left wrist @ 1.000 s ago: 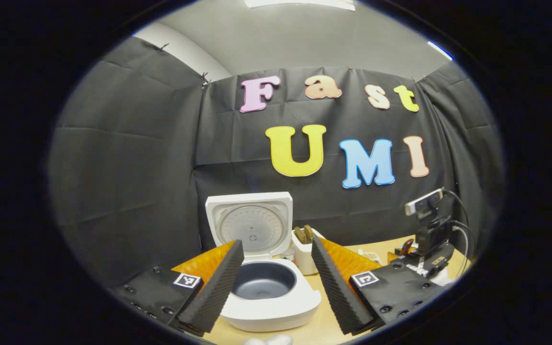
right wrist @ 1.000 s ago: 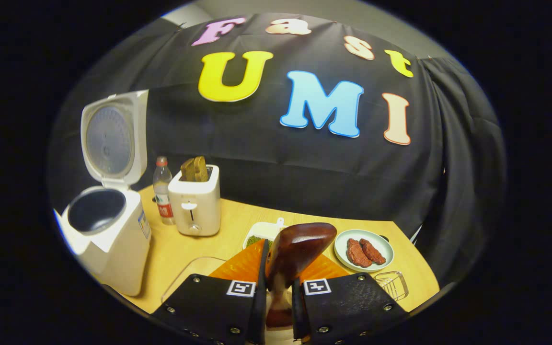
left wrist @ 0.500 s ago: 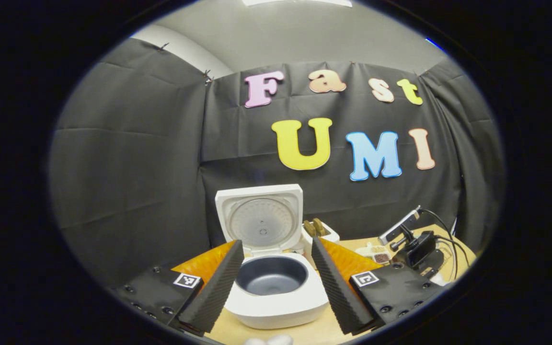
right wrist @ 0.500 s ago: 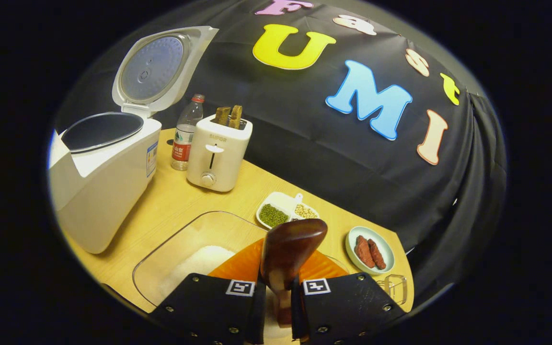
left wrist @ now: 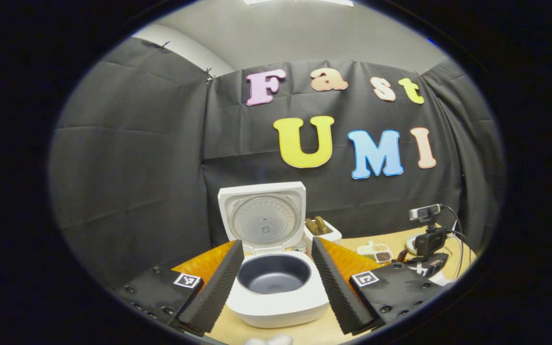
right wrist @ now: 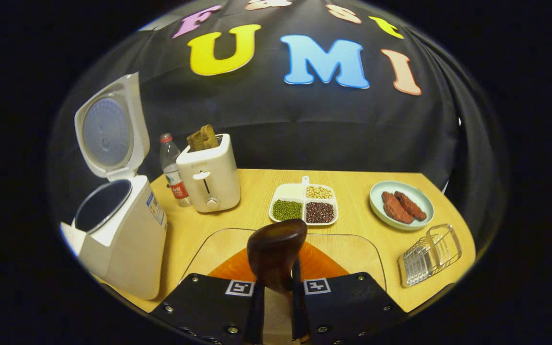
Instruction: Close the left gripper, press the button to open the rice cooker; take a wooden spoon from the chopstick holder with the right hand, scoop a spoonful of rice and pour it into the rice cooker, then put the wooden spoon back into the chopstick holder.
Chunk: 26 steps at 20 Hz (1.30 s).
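The white rice cooker [left wrist: 276, 299] stands open, lid upright, its dark inner pot [left wrist: 273, 274] empty. My left gripper [left wrist: 276, 282] hovers just before it, open, a finger on either side of the pot. In the right gripper view the cooker [right wrist: 122, 239] is at the left. My right gripper [right wrist: 276, 311] is shut on the handle of a dark wooden spoon [right wrist: 276, 249], whose bowl points forward over a clear container [right wrist: 367, 254]. Whether the spoon holds rice is hidden. A clear ribbed holder [right wrist: 429, 254] lies at the right.
A white toaster [right wrist: 209, 177] with bread and a water bottle [right wrist: 170, 167] stand behind the cooker. A divided dish of beans [right wrist: 304, 206] and a plate of sausages [right wrist: 400, 205] sit mid-table. The other gripper's camera mount [left wrist: 429, 237] shows at the far right.
My right gripper has levelled out of its tilt and turned to face the table's middle, spoon still held over the clear container. The left gripper has barely moved.
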Available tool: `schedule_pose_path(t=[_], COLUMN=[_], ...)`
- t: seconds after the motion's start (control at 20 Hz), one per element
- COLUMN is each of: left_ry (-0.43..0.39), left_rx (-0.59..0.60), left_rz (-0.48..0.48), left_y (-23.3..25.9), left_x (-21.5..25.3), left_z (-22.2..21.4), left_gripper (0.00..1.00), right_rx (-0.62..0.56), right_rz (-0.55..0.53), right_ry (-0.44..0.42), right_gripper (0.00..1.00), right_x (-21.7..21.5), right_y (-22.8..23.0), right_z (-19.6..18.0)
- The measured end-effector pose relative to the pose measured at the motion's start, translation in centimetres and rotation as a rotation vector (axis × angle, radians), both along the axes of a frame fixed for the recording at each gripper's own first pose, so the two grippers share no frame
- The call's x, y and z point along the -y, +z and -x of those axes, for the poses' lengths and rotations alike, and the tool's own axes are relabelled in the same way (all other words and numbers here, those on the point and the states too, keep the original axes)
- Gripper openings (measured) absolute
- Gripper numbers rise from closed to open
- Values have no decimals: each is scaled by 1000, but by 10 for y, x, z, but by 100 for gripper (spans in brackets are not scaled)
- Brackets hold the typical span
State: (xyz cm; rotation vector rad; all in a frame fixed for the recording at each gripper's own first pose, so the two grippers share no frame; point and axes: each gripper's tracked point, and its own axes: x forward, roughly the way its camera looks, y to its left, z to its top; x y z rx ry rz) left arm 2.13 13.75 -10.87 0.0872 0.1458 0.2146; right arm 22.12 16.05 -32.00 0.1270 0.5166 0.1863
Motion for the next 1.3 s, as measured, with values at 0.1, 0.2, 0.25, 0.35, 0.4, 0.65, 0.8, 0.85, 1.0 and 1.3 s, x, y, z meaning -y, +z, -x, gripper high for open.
schedule_pose_path(t=[0.1, 0.2, 0.25, 0.35, 0.4, 0.65, 0.8, 0.85, 1.0, 1.3], left_ry=[0, 3, 3, 4, 3, -2, -5, -6, -10, -15], left_rx=[-1, -3, -4, -9, -9, -4, -5, -5, 4, 17], left_rz=[3, 3, 5, 7, 8, 0, 1, 1, -8, -17], left_y=[0, 0, 0, -1, 1, 4, 5, 6, 12, 19], left_x=[-2, -3, -4, -5, -6, -6, -6, -6, -5, -2], left_z=[0, -1, -2, -2, -2, -5, -9, -10, -10, -8], left_gripper=[98, 98, 98, 98, 98, 98, 98, 98, 98, 98], right_rx=[-26, -45, -51, -61, -67, -121, -135, -137, -125, -83], right_rz=[-108, -193, -228, -284, -312, -517, -657, -697, -846, -1028], right_ry=[-46, -68, -85, -99, -111, -195, -248, -260, -285, -315], right_gripper=[23, 23, 23, 23, 23, 23, 23, 23, 23, 23], right_x=[1, 0, 2, 4, 6, 22, 37, 40, 46, 61], right_y=[3, 3, 4, 4, 4, 2, 5, 6, 17, 45], right_z=[-2, -3, -4, -4, -5, -6, -6, -5, -5, -3])
